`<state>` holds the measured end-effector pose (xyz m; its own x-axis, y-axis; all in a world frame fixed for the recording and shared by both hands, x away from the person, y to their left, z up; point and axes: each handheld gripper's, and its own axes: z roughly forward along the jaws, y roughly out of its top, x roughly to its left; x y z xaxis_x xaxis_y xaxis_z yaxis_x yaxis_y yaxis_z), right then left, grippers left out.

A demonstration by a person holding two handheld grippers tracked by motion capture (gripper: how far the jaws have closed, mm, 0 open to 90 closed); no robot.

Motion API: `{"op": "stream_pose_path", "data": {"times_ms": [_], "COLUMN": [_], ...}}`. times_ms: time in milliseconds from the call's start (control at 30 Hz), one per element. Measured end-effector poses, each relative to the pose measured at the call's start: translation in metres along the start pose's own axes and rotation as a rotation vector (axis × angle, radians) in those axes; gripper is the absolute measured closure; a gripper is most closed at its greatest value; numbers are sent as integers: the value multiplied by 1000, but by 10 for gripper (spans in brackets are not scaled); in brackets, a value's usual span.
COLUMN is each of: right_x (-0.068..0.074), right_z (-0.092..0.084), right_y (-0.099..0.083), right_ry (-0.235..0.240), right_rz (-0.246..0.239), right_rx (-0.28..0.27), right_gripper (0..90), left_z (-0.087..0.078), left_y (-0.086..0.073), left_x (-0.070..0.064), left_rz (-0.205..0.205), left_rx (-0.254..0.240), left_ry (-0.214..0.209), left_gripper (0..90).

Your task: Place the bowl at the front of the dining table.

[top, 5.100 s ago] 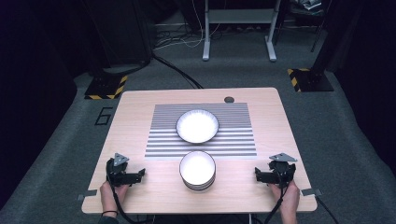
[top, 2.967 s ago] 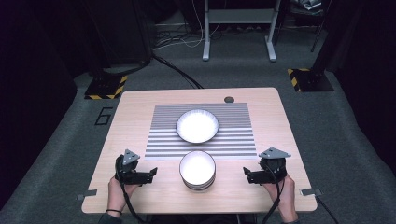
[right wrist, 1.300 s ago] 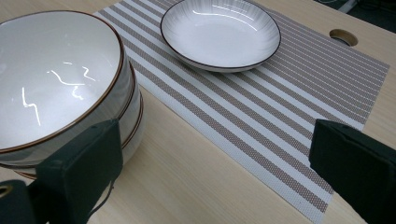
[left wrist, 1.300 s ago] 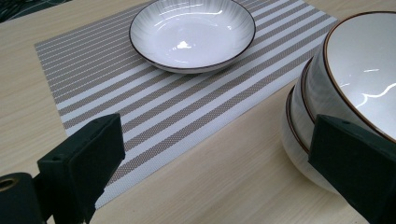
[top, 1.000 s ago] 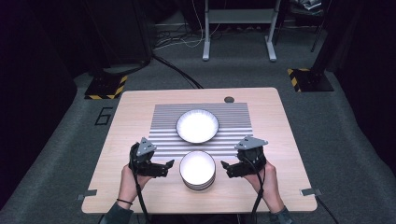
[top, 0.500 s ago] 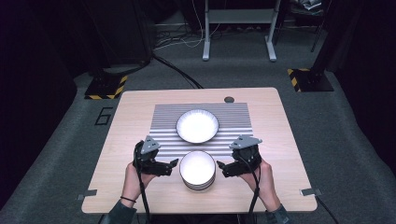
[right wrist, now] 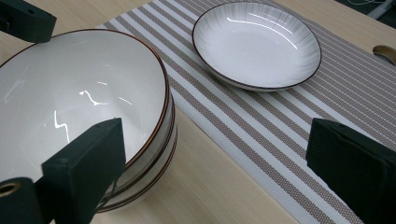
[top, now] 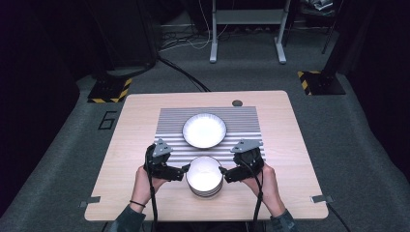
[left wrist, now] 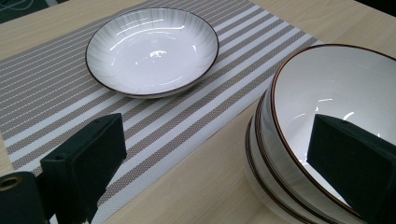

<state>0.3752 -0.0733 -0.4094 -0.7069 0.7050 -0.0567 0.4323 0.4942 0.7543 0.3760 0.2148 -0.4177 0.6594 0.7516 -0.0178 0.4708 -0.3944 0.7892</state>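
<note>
Glossy white ceramic bowls (right wrist: 84,107), woven striped mat (left wrist: 60,88), matt pale wood table (top: 130,121)

I work in what looks like a lab or recording studio, not a home: my wooden table (top: 145,121) stands alone on grey carpet (top: 63,159), with darkness all around. A number 6 (top: 107,120) is marked on the floor beside it, yellow-and-black hazard-striped bases (top: 109,90) sit on either side, and cables (top: 181,72) run past a metal stand (top: 246,29) behind.
</note>
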Motion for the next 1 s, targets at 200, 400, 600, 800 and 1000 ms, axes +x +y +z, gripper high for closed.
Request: {"op": "stream_pose_path", "data": {"times_ms": [200, 400, 600, 800, 1000], "right_x": [4, 10, 15, 17, 20], "right_z": [7, 14, 24, 35, 46], "right_y": [2, 5, 8, 9, 10], "right_ry": [27, 51, 72, 112, 128], "right_rz": [-2, -18, -17, 1, -9], "right_rx": [14, 28, 46, 78, 105], "right_gripper": [44, 70, 71, 73, 115], "left_z": [6, 12, 18, 25, 31], "left_y": [2, 4, 4, 4, 3], "left_x": [-4, -8, -12, -13, -15], "left_rz": [7, 12, 13, 16, 25], "left_rx": [9, 28, 43, 64, 86], "left_ry": [-18, -32, -43, -52, -63], "left_gripper": [42, 42, 40, 35, 65]}}
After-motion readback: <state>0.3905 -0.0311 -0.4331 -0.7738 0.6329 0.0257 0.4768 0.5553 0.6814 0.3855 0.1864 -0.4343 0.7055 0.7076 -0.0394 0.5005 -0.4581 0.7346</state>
